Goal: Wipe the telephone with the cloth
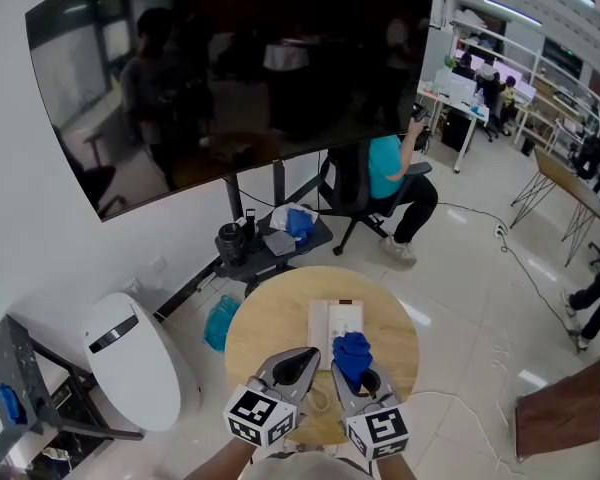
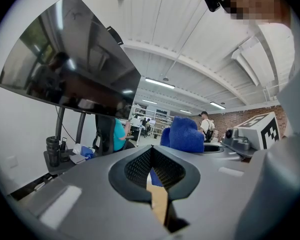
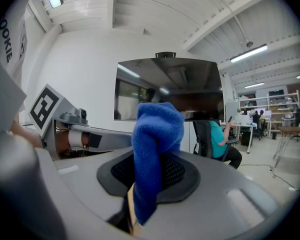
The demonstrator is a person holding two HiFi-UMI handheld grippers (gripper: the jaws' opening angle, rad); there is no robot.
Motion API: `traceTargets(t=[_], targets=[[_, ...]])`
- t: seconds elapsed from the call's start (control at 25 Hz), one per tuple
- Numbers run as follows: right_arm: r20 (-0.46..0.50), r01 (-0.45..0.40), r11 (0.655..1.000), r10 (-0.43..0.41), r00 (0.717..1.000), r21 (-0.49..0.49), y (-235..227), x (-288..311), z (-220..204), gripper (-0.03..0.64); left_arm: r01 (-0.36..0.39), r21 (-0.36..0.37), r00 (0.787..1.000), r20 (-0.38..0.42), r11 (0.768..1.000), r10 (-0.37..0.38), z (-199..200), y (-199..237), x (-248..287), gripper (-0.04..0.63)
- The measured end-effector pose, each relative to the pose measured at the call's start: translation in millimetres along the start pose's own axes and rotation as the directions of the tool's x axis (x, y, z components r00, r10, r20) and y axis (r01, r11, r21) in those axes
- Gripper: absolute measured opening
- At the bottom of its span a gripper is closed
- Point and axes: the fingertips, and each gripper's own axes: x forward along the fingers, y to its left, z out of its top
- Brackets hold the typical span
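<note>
A white telephone lies near the middle of the round wooden table. My right gripper hovers over the phone's near end, shut on a bunched blue cloth that sticks up between its jaws. In the right gripper view the blue cloth is pinched in my right gripper. My left gripper is beside it on the left, shut with nothing in it. From the left gripper view, my left gripper has its jaws together, and the cloth shows just beyond to the right.
A large dark screen on a stand rises behind the table. A shelf below it holds small items. A white appliance stands left of the table. A person sits on an office chair beyond it.
</note>
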Motion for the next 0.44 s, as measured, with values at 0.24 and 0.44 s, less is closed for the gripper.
traceTargets(t=[0.24,0.44], targets=[[-0.011,-0.003,1.000,0.003,1.000,0.005,-2.8,-2.2,-3.3,0.086,0.001,-0.006,1.000,-0.010,1.000,-0.001,-4.2,-4.5,4.6,0.000],[-0.022,-0.006,1.000,0.006,1.000,0.007,-3.5,-1.8,-5.6,0.086,0.003,-0.004,1.000,-0.022,1.000,-0.003,-5.2,-5.2,7.9,0.000]])
